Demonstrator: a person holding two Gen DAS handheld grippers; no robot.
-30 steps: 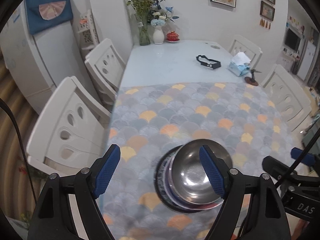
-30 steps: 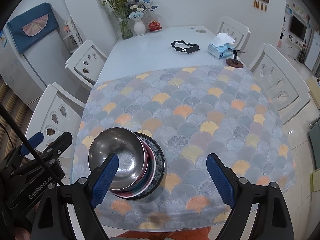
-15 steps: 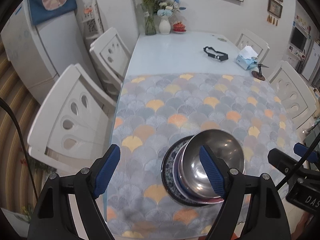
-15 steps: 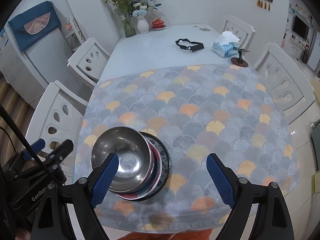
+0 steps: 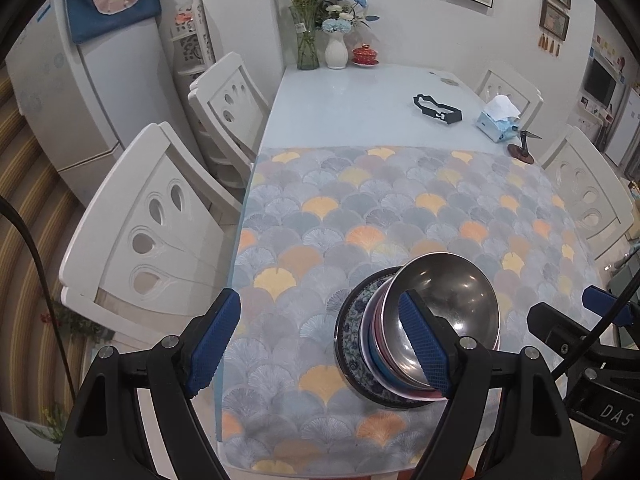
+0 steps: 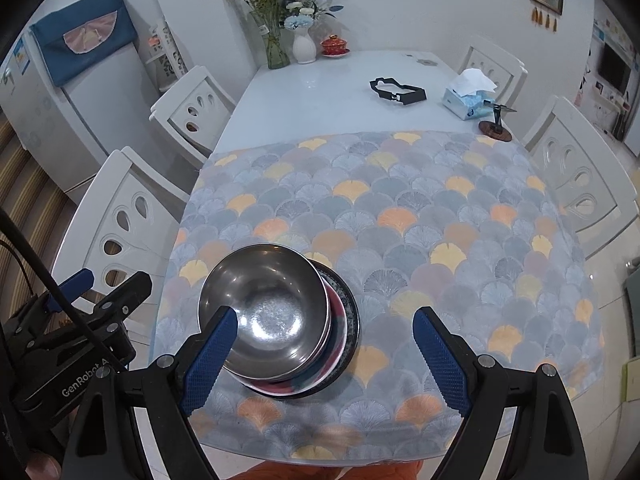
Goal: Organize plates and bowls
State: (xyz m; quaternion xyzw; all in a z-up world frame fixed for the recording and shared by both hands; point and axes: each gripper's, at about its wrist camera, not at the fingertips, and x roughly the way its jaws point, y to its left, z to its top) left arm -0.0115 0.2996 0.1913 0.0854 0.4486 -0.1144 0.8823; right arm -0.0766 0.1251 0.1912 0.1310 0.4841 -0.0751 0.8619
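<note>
A steel bowl (image 5: 452,304) (image 6: 268,296) tops a stack of pink and blue dishes on a dark patterned plate (image 5: 348,344) (image 6: 352,320). The stack stands on the scallop-patterned mat (image 5: 360,208) (image 6: 400,220) near the table's front edge. My left gripper (image 5: 320,300) hovers open above the mat just left of the stack, its right pad in front of the bowl's rim. Over the stack's right side my right gripper (image 6: 325,314) is also open, with its left pad in front of the bowl. Neither holds anything.
White chairs (image 5: 160,232) (image 6: 580,184) flank both sides of the table. On the bare far half lie a black strap (image 6: 396,90), a tissue box (image 6: 468,96), a small stand (image 6: 496,124), vases (image 6: 302,46) and a red cup. A fridge (image 5: 80,80) stands at left.
In the left wrist view the stack has slid right and slightly up as the left gripper drifted left. The right wrist view is nearly unchanged. Both grippers stayed open.
</note>
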